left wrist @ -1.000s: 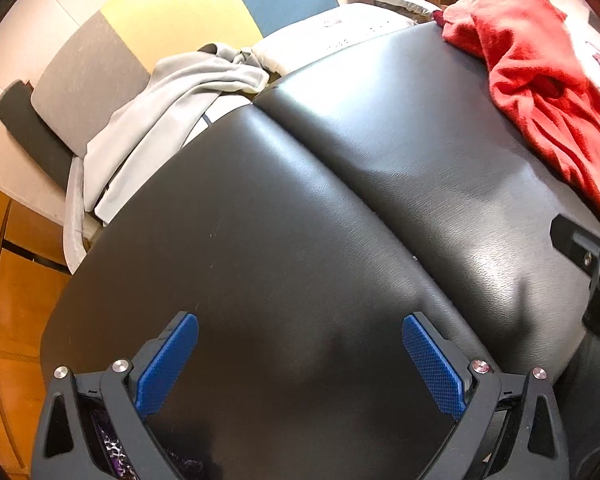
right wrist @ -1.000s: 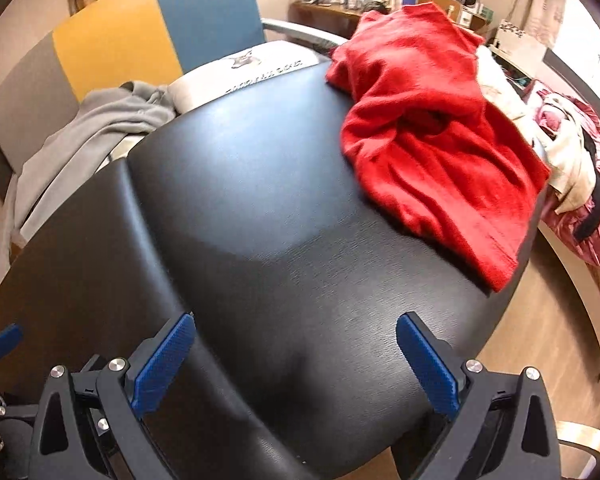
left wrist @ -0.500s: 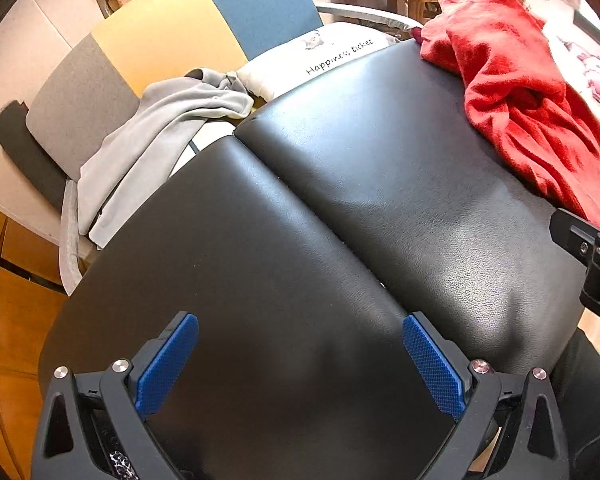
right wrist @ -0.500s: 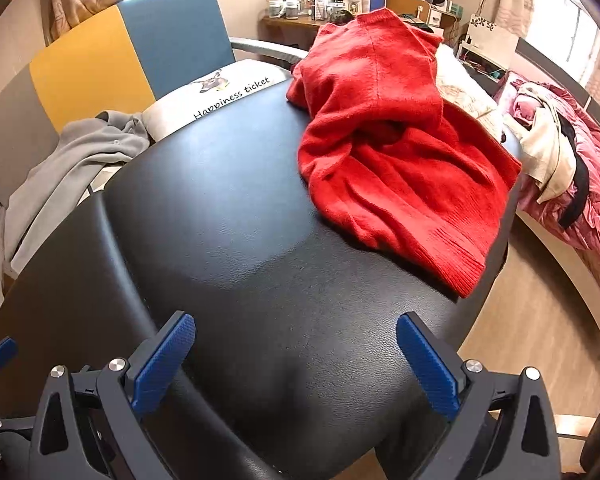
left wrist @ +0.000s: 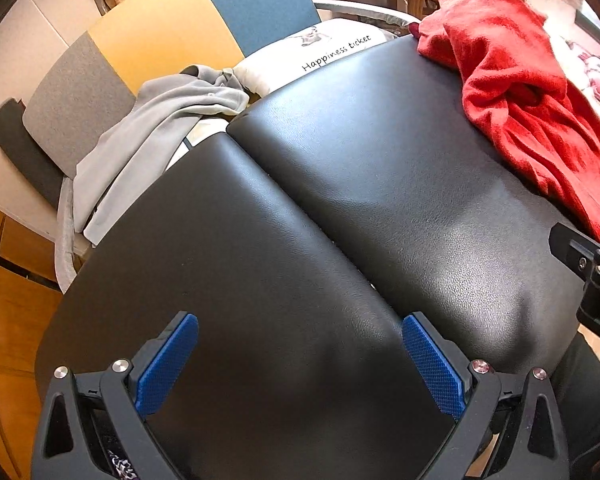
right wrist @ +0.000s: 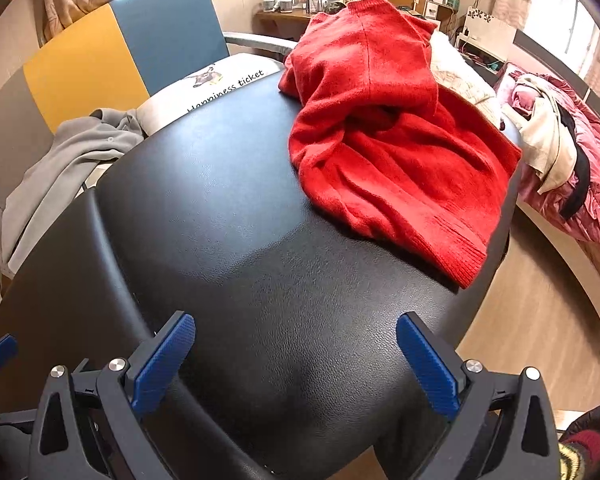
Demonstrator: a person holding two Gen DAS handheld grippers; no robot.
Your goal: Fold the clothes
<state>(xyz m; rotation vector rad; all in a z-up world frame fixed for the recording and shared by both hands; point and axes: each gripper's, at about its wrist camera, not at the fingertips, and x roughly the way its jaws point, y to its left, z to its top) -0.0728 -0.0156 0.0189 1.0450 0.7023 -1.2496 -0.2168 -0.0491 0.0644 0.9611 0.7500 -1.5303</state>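
A crumpled red sweater (right wrist: 384, 140) lies on the far right part of a black padded table (right wrist: 260, 240); it also shows in the left wrist view (left wrist: 520, 92) at the upper right. A grey garment (left wrist: 148, 136) is draped over a chair beyond the table's far left edge, and shows in the right wrist view (right wrist: 60, 168) too. My left gripper (left wrist: 300, 364) is open and empty above the near table surface (left wrist: 300, 220). My right gripper (right wrist: 296, 360) is open and empty, well short of the sweater.
A chair (left wrist: 160, 32) with grey, yellow and blue back panels holds a white cushion (right wrist: 220, 84) behind the table. A bed with pink and cream clothes (right wrist: 560, 148) stands at the right. A cluttered wooden desk (right wrist: 332, 4) is at the back. Wooden floor (right wrist: 532, 320) lies right of the table.
Both grippers have pulled back and risen, so more of the table, chair and sweater shows. Both stay open and empty.
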